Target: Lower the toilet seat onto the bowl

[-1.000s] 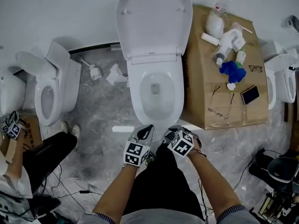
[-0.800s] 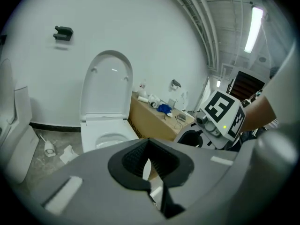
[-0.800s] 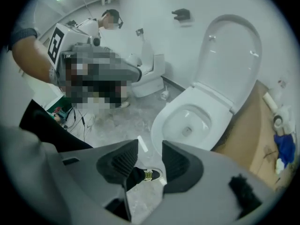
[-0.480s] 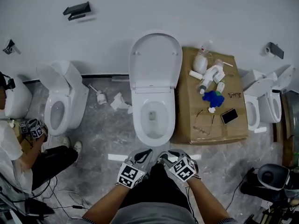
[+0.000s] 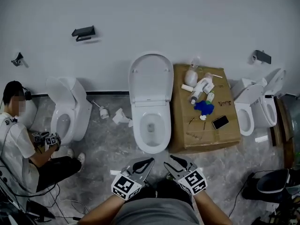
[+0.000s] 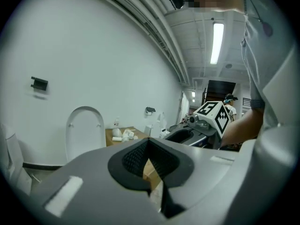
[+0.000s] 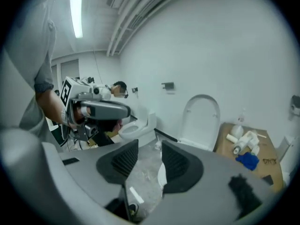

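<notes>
**Q:** Position of the toilet seat (image 5: 151, 78)?

**A:** Raised, standing upright against the wall (image 5: 140, 18), above the uncovered bowl (image 5: 151, 142).

**Q:** Tool status?

**A:** Left tool (image 5: 151, 161): jaw tips together, nothing gripped. Right tool (image 5: 168, 160): jaws apart, empty, floor (image 7: 140, 172) visible between them. Both are over the floor, side by side, well short of the bowl.

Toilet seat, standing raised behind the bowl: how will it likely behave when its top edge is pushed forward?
The toilet seat looks like stiff moulded plastic, so it should swing whole about its hinge rather than flex. Past upright it may drop onto the bowl quickly. Its smooth surface could be slippery.
</notes>
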{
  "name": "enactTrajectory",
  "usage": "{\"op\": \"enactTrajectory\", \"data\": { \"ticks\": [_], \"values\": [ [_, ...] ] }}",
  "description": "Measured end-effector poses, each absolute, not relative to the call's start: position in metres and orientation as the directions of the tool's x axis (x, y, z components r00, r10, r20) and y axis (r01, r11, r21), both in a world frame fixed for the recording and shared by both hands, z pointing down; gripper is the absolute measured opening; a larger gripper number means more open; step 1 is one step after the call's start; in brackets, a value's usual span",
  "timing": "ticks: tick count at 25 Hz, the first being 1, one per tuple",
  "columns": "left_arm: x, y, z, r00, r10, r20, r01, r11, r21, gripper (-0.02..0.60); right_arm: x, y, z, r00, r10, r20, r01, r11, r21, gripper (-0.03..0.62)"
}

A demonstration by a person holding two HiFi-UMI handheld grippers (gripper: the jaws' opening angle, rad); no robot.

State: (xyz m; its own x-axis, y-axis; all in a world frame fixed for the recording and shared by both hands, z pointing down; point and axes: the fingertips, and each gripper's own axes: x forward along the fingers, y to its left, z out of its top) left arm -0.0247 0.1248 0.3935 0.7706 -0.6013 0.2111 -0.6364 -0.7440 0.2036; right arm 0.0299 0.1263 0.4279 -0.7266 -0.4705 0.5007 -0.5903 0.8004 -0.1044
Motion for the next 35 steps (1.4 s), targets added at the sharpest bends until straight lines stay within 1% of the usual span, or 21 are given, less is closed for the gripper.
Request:
{"op": "enactTrajectory", "data": {
  "ticks": [3, 4, 6, 9, 11, 15, 17, 20, 22, 31, 35],
  "values": [
    [-0.018, 0.125, 0.354, 0.769, -0.618, 0.162, -0.639, -0.750, 0.170, 0.009, 0.040, 0.125, 0.368, -0.764, -0.527, 0.372, -0.591, 0.803, -0.078, 0.169],
    [-0.015, 0.122, 0.342, 0.766, -0.626, 0.147, -0.643, -0.750, 0.158, 0.009, 0.044, 0.124, 0.348, -0.772, -0.543, 0.331, -0.594, 0.802, -0.071, 0.159],
    [-0.009, 0.119, 0.319, 0.759, -0.640, 0.124, -0.651, -0.747, 0.135, 0.009, 0.053, 0.122, 0.313, -0.782, -0.564, 0.263, -0.597, 0.800, -0.061, 0.104],
    [0.003, 0.120, 0.286, 0.754, -0.651, 0.085, -0.656, -0.743, 0.129, 0.009, 0.066, 0.125, 0.267, -0.803, -0.568, 0.180, -0.584, 0.811, -0.043, 0.043],
    [0.014, 0.122, 0.266, 0.760, -0.646, 0.068, -0.649, -0.751, 0.123, 0.009, 0.072, 0.125, 0.241, -0.817, -0.561, 0.135, -0.568, 0.822, -0.025, 0.023],
    [0.035, 0.125, 0.231, 0.771, -0.637, 0.024, -0.636, -0.765, 0.100, 0.008, 0.082, 0.124, 0.204, -0.836, -0.544, 0.072, -0.545, 0.838, 0.001, 0.015],
    [0.041, 0.127, 0.219, 0.770, -0.637, 0.006, -0.636, -0.767, 0.082, 0.008, 0.084, 0.124, 0.194, -0.843, -0.535, 0.051, -0.536, 0.844, 0.009, 0.014],
    [0.044, 0.130, 0.207, 0.761, -0.648, 0.020, -0.646, -0.755, 0.112, 0.009, 0.084, 0.123, 0.189, -0.854, -0.519, 0.034, -0.520, 0.854, 0.000, 0.014],
    [0.044, 0.129, 0.204, 0.755, -0.655, 0.024, -0.653, -0.750, 0.105, 0.008, 0.084, 0.121, 0.188, -0.858, -0.512, 0.030, -0.512, 0.859, 0.002, 0.014],
    [0.038, 0.133, 0.210, 0.735, -0.678, 0.019, -0.676, -0.730, 0.101, 0.009, 0.076, 0.129, 0.198, -0.866, -0.498, 0.044, -0.497, 0.867, 0.014, 0.014],
    [0.037, 0.136, 0.218, 0.742, -0.670, 0.011, -0.670, -0.740, 0.055, 0.009, 0.074, 0.134, 0.203, -0.866, -0.497, 0.056, -0.496, 0.868, 0.018, 0.014]
  ]
}}
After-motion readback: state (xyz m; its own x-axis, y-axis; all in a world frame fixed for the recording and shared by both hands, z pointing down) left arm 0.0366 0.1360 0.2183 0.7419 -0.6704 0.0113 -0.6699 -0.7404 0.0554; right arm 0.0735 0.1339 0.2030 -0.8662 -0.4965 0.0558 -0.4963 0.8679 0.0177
